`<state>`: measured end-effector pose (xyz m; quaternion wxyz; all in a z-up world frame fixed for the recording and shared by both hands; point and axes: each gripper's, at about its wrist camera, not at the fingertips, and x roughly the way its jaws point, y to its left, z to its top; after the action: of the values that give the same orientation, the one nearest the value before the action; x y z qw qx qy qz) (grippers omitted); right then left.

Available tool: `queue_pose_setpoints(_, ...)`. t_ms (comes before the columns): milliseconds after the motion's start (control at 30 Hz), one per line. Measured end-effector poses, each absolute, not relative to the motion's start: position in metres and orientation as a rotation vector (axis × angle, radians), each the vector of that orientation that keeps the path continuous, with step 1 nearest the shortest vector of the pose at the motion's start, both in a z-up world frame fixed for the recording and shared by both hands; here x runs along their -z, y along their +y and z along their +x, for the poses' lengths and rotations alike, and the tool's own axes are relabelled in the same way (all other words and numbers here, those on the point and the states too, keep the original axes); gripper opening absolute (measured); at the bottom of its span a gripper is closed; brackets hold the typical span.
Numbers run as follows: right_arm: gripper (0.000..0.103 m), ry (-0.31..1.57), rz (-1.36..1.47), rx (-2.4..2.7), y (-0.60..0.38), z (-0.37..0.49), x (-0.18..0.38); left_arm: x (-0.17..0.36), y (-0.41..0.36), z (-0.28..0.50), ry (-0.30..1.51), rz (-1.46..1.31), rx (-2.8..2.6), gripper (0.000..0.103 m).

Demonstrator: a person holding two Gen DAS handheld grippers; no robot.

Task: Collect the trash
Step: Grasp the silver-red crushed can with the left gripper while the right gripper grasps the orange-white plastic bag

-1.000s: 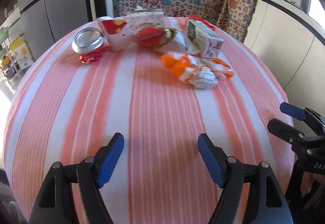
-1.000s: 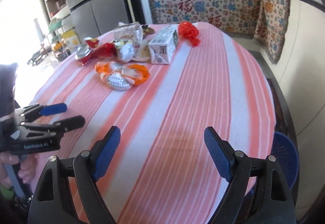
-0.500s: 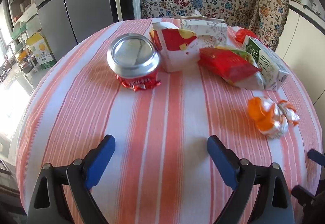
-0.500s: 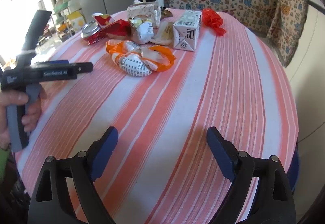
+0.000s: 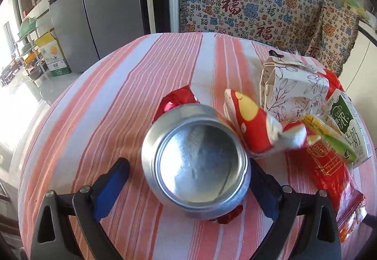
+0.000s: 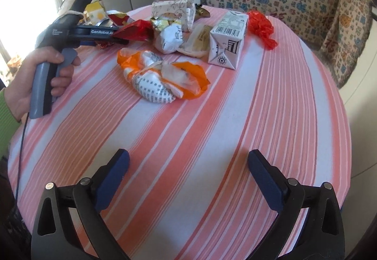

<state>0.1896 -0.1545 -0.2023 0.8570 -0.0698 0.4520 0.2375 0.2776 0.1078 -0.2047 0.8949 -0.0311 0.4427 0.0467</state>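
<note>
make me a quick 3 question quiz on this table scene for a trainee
1. True or false: the left claw is already shut on the crushed can.
2. Which item lies nearest the right claw? A) the milk carton B) the orange wrapper C) the red plastic scrap
3. Fill in: the tablecloth has orange and ____ stripes.

Key
1. False. The claw is open, one finger on each side of the can, and the left finger shows a gap to it.
2. B. The wrapper sits closest across the bare cloth; the carton and scrap are farther back.
3. White.
</note>
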Motion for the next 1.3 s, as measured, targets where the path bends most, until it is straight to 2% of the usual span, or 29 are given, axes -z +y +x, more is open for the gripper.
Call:
queue_pose_setpoints(33, 0.100, 0.945, -0.135, -0.516, -0.154, 0.198, 0.199, 0.203, 0.108, 0.275, 0.907, -0.050, -0.083, 0.075)
queue_pose_setpoints(100, 0.100, 0.922, -0.130, -0.548, -0.152, 0.211, 0.191, 0.201, 0.109, 0.273, 0.900, -0.026, -0.050, 0.061)
queue_pose_setpoints(167, 0.100, 0.903, -0.135, -0.589, -0.145, 0.225, 0.183, 0.199, 0.112, 0.265, 0.899, -0.020, -0.026, 0.056)
queue_pose_setpoints(200, 0.100, 0.902, -0.136, -0.606, -0.141, 0.231, 0.182, 0.198, 0.114, 0.259, 0.900, -0.021, -0.013, 0.047)
queue_pose_setpoints(267, 0.100, 0.916, -0.131, -0.650, -0.133, 0.244, 0.183, 0.196, 0.115, 0.246, 0.906, -0.026, 0.010, 0.042)
queue_pose_setpoints(300, 0.096, 0.933, -0.125, -0.677, -0.129, 0.247, 0.186, 0.195, 0.117, 0.238, 0.909, -0.034, 0.020, 0.042)
queue_pose_setpoints(333, 0.087, 0.967, -0.118, -0.719, -0.124, 0.248, 0.190, 0.195, 0.119, 0.228, 0.909, -0.041, 0.032, 0.042)
queue_pose_setpoints(400, 0.080, 1.015, -0.135, -0.772, -0.116, 0.239, 0.195, 0.193, 0.120, 0.211, 0.908, -0.043, 0.049, 0.042)
queue_pose_setpoints(567, 0.080, 1.104, -0.135, -0.957, -0.104, 0.183, 0.196, 0.193, 0.125, 0.175, 0.904, -0.025, 0.077, 0.043)
queue_pose_setpoints(600, 0.080, 1.101, -0.152, -0.972, -0.102, 0.174, 0.193, 0.193, 0.124, 0.171, 0.902, -0.022, 0.081, 0.048)
queue_pose_setpoints(633, 0.082, 1.087, -0.177, -0.964, -0.101, 0.167, 0.190, 0.193, 0.124, 0.169, 0.902, -0.024, 0.088, 0.057)
queue_pose_setpoints(700, 0.088, 1.050, -0.211, -0.883, -0.100, 0.166, 0.183, 0.193, 0.125, 0.168, 0.899, -0.031, 0.095, 0.069)
queue_pose_setpoints(733, 0.090, 1.035, -0.215, -0.844, -0.099, 0.171, 0.180, 0.193, 0.124, 0.169, 0.899, -0.029, 0.094, 0.072)
queue_pose_setpoints(900, 0.091, 1.028, -0.131, -0.731, -0.082, 0.208, 0.171, 0.189, 0.125, 0.164, 0.880, -0.039, 0.112, 0.072)
queue_pose_setpoints(1200, 0.091, 1.100, -0.210, -0.611, -0.045, 0.235, 0.192, 0.176, 0.127, 0.183, 0.883, -0.063, 0.132, 0.073)
queue_pose_setpoints(1267, 0.089, 1.100, -0.211, -0.597, -0.048, 0.230, 0.191, 0.175, 0.125, 0.188, 0.890, -0.044, 0.133, 0.073)
queue_pose_setpoints(1300, 0.076, 1.105, -0.207, -0.594, -0.050, 0.229, 0.191, 0.175, 0.122, 0.189, 0.889, -0.030, 0.131, 0.073)
